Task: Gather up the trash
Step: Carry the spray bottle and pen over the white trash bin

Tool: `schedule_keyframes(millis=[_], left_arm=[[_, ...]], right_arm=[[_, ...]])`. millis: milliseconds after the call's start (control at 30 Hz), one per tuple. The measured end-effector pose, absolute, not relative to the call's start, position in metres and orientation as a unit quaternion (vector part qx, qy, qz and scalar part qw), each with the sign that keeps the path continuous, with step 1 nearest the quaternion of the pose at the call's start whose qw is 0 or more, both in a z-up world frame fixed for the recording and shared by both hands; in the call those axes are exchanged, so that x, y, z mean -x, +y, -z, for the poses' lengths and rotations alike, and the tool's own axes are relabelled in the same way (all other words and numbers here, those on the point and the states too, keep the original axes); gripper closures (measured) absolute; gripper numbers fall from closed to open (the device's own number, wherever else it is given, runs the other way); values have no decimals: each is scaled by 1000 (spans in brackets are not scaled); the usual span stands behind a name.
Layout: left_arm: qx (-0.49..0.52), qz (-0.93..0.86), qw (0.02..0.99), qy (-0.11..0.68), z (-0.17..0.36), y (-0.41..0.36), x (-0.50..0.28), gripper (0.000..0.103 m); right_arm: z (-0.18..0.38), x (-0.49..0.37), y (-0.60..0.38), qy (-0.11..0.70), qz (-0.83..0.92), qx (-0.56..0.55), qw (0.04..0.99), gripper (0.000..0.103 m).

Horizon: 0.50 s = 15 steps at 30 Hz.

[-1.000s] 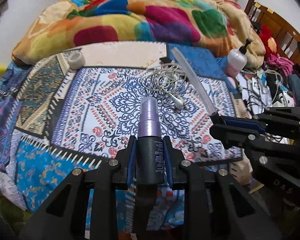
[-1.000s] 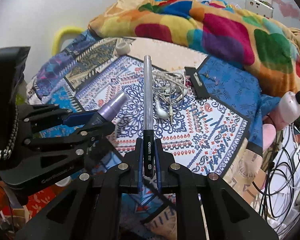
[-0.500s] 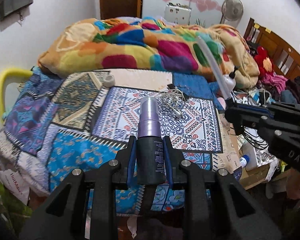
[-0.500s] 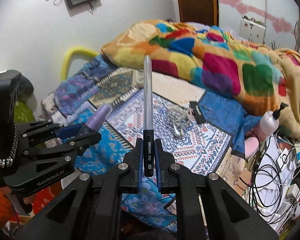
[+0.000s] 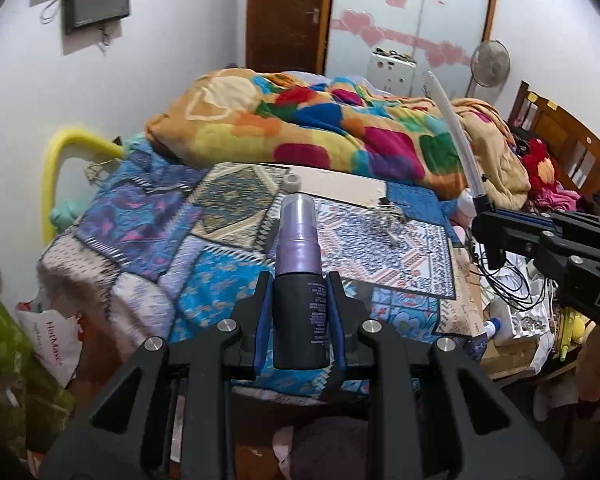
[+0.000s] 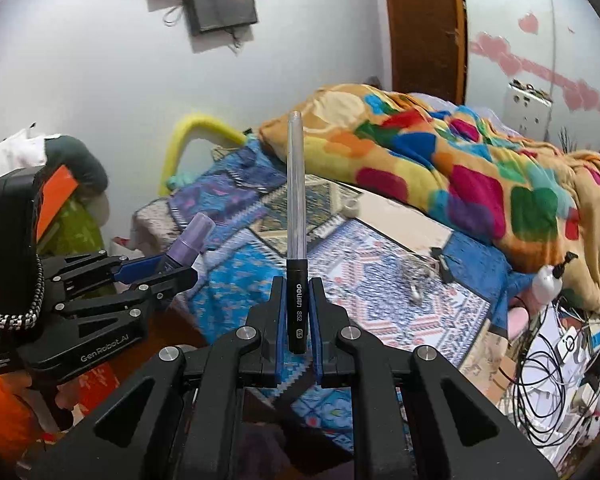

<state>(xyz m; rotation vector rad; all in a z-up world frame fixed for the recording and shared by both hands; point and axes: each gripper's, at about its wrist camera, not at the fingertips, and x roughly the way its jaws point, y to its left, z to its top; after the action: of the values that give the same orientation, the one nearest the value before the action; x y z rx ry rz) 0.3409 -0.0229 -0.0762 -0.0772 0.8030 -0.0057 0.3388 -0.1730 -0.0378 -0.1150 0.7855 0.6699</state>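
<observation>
My left gripper [image 5: 299, 312] is shut on a dark spray bottle with a purple cap [image 5: 299, 280] and holds it in the air, well back from the bed. My right gripper [image 6: 298, 312] is shut on a pen with a black grip and clear barrel [image 6: 296, 216], pointing up. The left gripper and its bottle [image 6: 188, 240] show at the left of the right wrist view. The right gripper and its pen [image 5: 456, 136] show at the right of the left wrist view.
A bed with a patterned patchwork sheet [image 5: 220, 240] holds a colourful blanket [image 5: 320, 128], white earphones [image 5: 388, 220], a small white tape roll [image 5: 291, 182] and a black clip [image 6: 442, 266]. A pump bottle [image 6: 548, 280] and tangled cables [image 6: 560, 360] lie at the right.
Both grippers have pulled back and up from the bed with the bottle and pen still held. The bed looks smaller and farther, and more of the room shows.
</observation>
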Motion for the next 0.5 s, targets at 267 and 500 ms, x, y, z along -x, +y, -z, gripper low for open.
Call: schedule_keyframes(millis=[267, 500], left_arm=[[68, -41, 920, 383, 75, 30, -285, 78], [83, -103, 910, 392, 89, 81, -242, 78]], right_arm=[[37, -307, -133, 373, -350, 74, 856, 93], [55, -286, -79, 389, -393, 101, 827, 93]])
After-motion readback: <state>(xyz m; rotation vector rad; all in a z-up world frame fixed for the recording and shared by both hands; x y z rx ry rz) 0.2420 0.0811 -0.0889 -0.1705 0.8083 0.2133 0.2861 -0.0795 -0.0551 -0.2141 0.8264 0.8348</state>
